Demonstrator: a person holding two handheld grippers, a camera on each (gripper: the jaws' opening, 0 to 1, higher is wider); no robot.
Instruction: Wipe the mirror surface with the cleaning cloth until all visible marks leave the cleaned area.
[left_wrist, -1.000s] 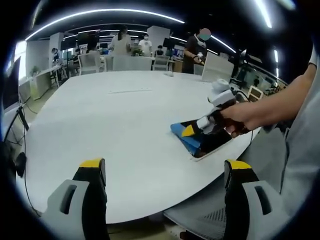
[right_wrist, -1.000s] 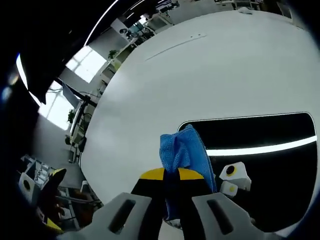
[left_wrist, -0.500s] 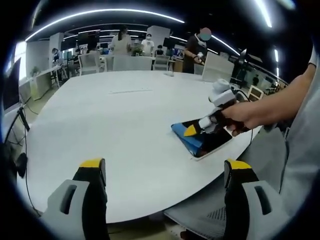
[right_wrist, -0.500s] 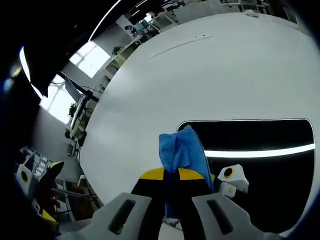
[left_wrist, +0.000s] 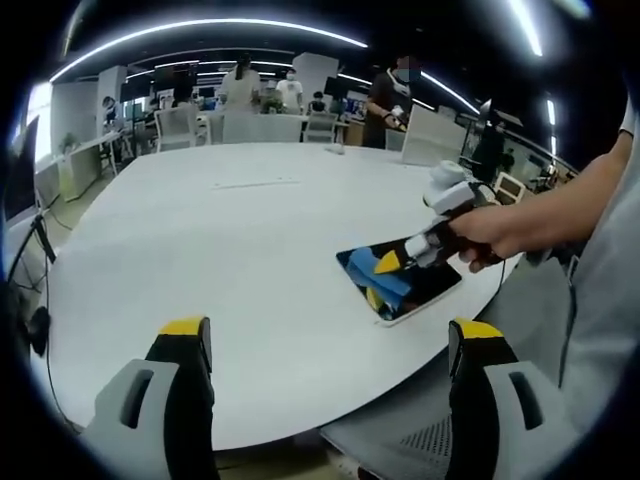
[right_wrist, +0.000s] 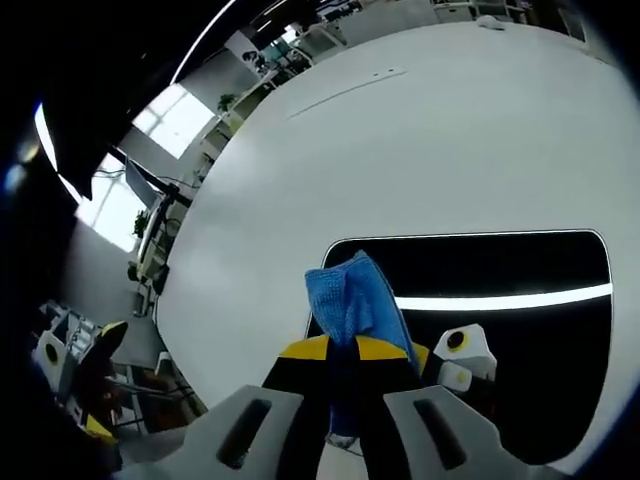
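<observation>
A dark rectangular mirror (right_wrist: 500, 340) lies flat on the white round table (right_wrist: 400, 160), near its edge; it reflects a ceiling light strip. My right gripper (right_wrist: 340, 348) is shut on a blue cleaning cloth (right_wrist: 345, 300), pressing it on the mirror's left end. In the left gripper view the mirror (left_wrist: 430, 290) sits at the table's right, with the right gripper (left_wrist: 385, 264) and blue cloth (left_wrist: 390, 285) on it, held by a person's hand (left_wrist: 490, 235). My left gripper (left_wrist: 330, 340) is open, hovering off the table's near edge with nothing between its jaws.
The white table (left_wrist: 220, 240) stretches wide to the left and far side. Several people stand at desks and chairs (left_wrist: 260, 120) behind it. A grey mesh chair (left_wrist: 420, 440) sits below the table's near edge. Cables (left_wrist: 40, 250) hang at the left.
The right gripper has slid the cloth from the mirror's left edge further onto its surface. The left gripper has held still.
</observation>
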